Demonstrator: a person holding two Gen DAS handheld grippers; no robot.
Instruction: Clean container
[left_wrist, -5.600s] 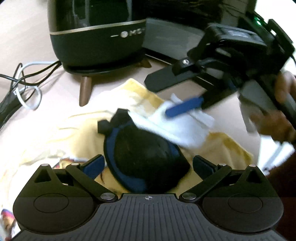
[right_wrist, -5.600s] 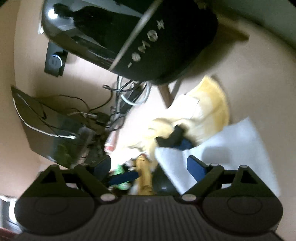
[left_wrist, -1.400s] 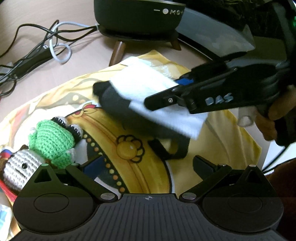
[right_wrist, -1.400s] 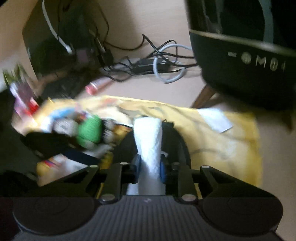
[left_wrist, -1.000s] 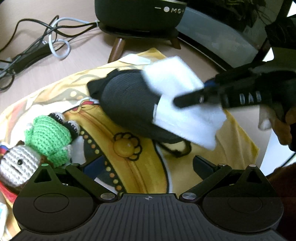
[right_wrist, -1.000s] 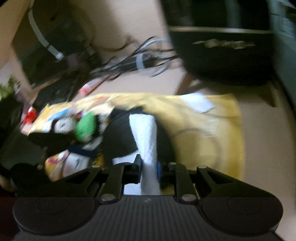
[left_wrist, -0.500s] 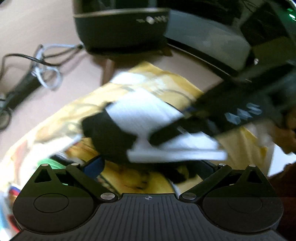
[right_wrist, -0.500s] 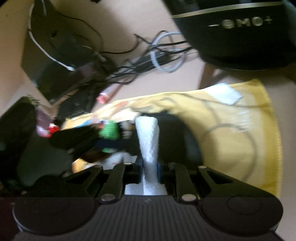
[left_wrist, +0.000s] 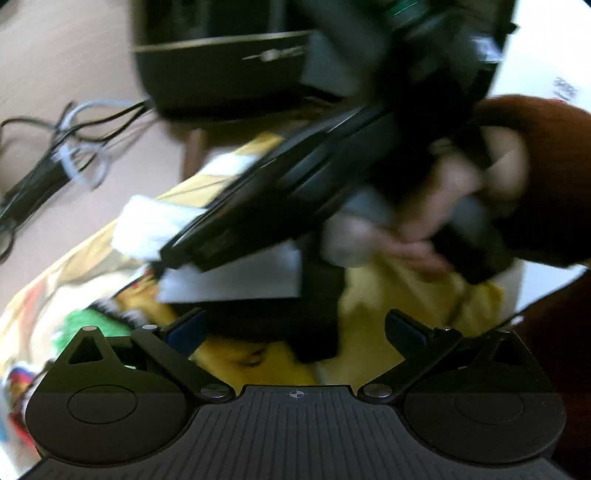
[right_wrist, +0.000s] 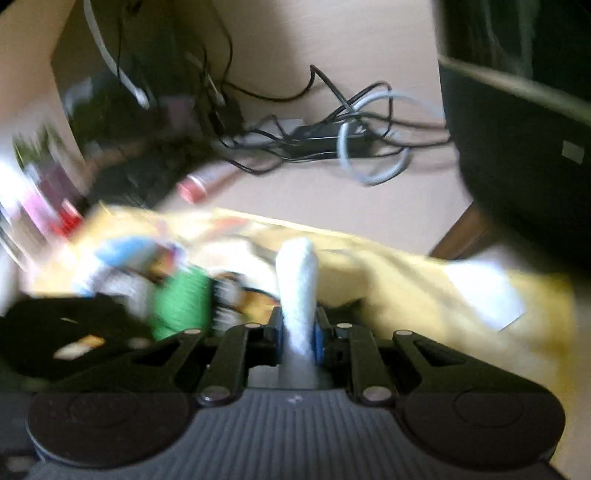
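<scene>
Two grippers: your right gripper (right_wrist: 298, 338) clamps white tissue (right_wrist: 297, 295); your left gripper (left_wrist: 293, 328) spread apart, nothing between. Black container (left_wrist: 317, 295) on yellow cloth (left_wrist: 399, 299), under tissue.

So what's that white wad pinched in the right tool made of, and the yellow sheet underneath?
The white wad looks like a paper towel or soft tissue: matte, slightly fuzzy, folded thick between the right tool's closed tips. The yellow sheet seems to be thin printed fabric, since it wrinkles and drapes on the table, though blur leaves that uncertain.

yellow cloth (left_wrist: 402, 317), tangled cables (right_wrist: 332, 136), green toy (right_wrist: 181, 299)
</scene>
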